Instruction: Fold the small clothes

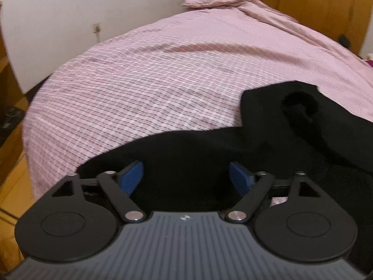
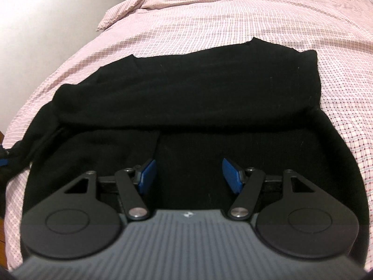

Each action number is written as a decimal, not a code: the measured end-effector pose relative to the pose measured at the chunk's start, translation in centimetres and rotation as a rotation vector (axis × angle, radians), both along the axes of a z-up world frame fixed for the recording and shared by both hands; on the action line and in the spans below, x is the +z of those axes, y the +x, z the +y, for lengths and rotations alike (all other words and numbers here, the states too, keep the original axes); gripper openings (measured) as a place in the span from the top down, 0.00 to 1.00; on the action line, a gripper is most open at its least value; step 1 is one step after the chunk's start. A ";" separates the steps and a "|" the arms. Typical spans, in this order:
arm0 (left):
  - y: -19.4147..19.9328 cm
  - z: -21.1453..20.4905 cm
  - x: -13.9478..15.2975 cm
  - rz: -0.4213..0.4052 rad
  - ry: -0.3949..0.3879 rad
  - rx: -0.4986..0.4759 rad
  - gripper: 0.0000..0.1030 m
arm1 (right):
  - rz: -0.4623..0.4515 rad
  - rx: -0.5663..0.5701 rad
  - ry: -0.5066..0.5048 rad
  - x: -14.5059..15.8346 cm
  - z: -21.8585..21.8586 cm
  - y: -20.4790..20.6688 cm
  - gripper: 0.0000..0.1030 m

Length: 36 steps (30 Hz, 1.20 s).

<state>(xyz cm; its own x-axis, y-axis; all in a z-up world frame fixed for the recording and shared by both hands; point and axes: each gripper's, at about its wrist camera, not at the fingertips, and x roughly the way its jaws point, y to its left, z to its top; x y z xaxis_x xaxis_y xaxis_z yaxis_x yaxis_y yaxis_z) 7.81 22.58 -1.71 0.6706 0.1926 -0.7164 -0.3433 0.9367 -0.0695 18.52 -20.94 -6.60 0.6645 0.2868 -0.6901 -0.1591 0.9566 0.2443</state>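
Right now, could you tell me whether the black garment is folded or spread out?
Partly folded: the black garment has one layer doubled over another.

You are looking at a bed (image 1: 163,74) under a pink checked cover (image 2: 233,23), wrinkled toward its far end. A white wall (image 1: 58,23) runs along one side, wooden cabinets (image 1: 326,4) stand beyond, and wooden floor (image 1: 14,186) shows below.

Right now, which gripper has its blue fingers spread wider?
The left gripper. Its blue pads stand farther apart over the black garment than the right gripper pads do.
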 end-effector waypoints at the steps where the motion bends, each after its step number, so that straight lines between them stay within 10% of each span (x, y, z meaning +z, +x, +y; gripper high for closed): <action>1: -0.2 0.0 -0.2 -0.003 -0.002 -0.018 0.09 | -0.003 0.000 -0.004 0.0 0.1 -0.1 0.37; 13: -1.3 -2.3 -2.9 0.049 0.274 -0.094 0.03 | -0.019 -0.008 -0.009 -0.2 0.3 -0.5 0.35; 26: -4.2 5.9 -2.2 -0.062 0.147 0.125 0.03 | -0.019 -0.012 0.019 -0.4 -0.3 -0.4 0.35; 36: -4.4 9.6 -5.5 -0.132 -0.180 0.194 0.01 | -0.023 -0.016 0.009 -0.3 -0.1 -0.6 0.35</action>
